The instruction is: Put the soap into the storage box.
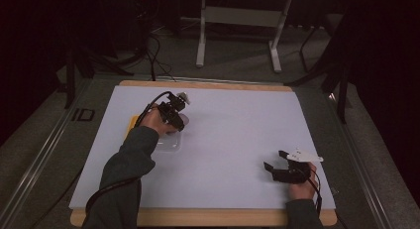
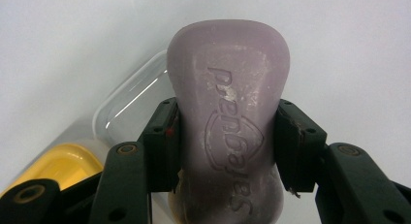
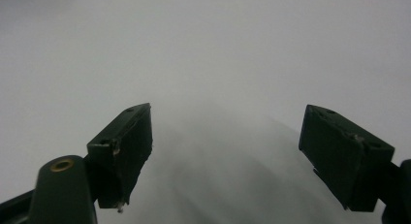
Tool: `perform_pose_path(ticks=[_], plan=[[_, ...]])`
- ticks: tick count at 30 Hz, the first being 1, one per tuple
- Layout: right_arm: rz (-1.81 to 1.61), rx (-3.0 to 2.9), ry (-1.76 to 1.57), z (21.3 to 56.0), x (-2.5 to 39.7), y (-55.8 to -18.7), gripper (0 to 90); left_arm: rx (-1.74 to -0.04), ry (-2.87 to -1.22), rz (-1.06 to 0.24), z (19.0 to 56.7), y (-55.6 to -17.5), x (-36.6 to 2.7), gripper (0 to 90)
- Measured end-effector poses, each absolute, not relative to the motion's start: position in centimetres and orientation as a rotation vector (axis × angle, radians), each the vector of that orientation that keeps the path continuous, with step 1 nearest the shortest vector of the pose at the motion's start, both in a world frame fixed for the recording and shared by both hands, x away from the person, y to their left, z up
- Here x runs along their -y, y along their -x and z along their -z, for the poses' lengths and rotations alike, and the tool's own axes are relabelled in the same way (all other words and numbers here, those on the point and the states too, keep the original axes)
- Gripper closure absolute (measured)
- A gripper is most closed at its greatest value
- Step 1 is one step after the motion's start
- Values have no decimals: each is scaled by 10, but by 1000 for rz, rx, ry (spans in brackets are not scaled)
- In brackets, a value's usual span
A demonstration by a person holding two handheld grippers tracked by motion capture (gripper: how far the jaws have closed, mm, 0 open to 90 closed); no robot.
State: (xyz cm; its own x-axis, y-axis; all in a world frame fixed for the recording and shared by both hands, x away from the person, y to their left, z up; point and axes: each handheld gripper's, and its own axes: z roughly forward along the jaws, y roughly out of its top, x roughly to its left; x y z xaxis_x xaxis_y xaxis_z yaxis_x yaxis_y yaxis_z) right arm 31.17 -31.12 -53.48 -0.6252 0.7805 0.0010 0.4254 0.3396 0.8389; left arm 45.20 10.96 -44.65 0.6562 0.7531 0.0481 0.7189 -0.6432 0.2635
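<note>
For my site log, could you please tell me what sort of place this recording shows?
Probably a lab or recording workspace: a white-topped table stands in a dark room, cables trail over the floor behind it, and a metal stand sits beyond it.

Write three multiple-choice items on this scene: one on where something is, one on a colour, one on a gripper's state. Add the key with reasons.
1. Where does the clear plastic container lie?
A. On the white table surface, by the left gripper
B. Beside the right gripper
C. On the floor beyond the table

2. What colour is the bar of soap?
A. Green
B. Pale purple
C. Orange

3. How do the right gripper's jaws stand?
A. Shut on a lid
B. Shut on nothing
C. Open, with nothing between them

Key:
1. A, since the high view shows it under the person's left hand on the white surface.
2. B, since the left gripper view shows a lilac bar clamped between the jaws.
3. C, since the right gripper view shows the jaws wide apart over bare white surface.
</note>
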Motion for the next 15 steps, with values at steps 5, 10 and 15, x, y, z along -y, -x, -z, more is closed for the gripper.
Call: perform_pose_path(ticks=[5,10,15], plan=[[-1199,-2206,-1060,535,311,-312,192,-1208,-2641,-229,443,-450,-115,501],[-1199,-2206,-1060,535,311,-312,192,-1216,-2641,-234,441,-449,-120,501],[-1199,-2206,-1061,535,311,-312,192,-1221,-2638,-237,441,-447,-123,501]])
